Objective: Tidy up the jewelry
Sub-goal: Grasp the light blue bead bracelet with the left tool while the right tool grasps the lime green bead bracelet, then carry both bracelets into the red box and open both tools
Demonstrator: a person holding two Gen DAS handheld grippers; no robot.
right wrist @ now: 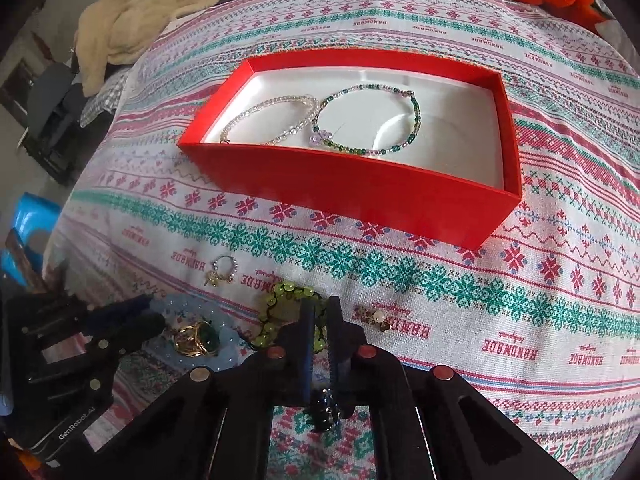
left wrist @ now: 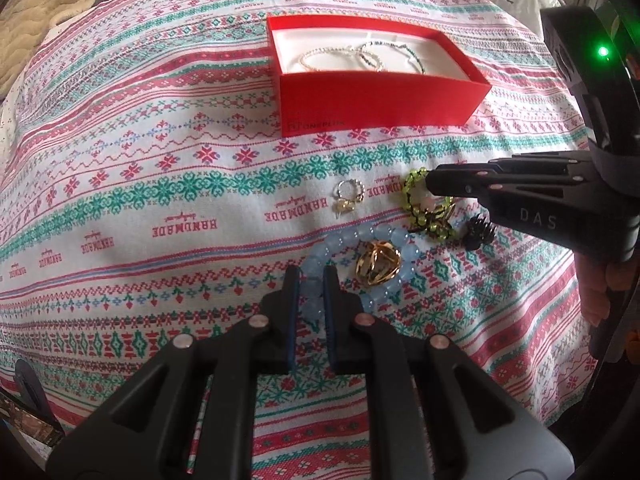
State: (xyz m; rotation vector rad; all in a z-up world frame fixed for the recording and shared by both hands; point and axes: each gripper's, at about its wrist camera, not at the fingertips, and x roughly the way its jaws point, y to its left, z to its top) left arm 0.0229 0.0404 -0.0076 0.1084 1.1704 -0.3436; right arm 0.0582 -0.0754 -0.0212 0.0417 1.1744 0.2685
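pearl earring [right wrist: 376, 317] | right view only | red box [right wrist: 360, 200] beyond

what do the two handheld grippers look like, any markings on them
Both are matte black plastic with copper-coloured pivot pins and dark blue pads. The right gripper bears pale "DAS" lettering and a green light. The left gripper bears white "GenRobot.AI" lettering. No sleeves or cables show.

Red box [right wrist: 360, 196] (white inside), snowflake-patterned cloth [right wrist: 520, 320].

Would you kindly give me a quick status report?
Left gripper shut on blue bracelet. Right gripper shut on green bracelet. Red box unobstructed.
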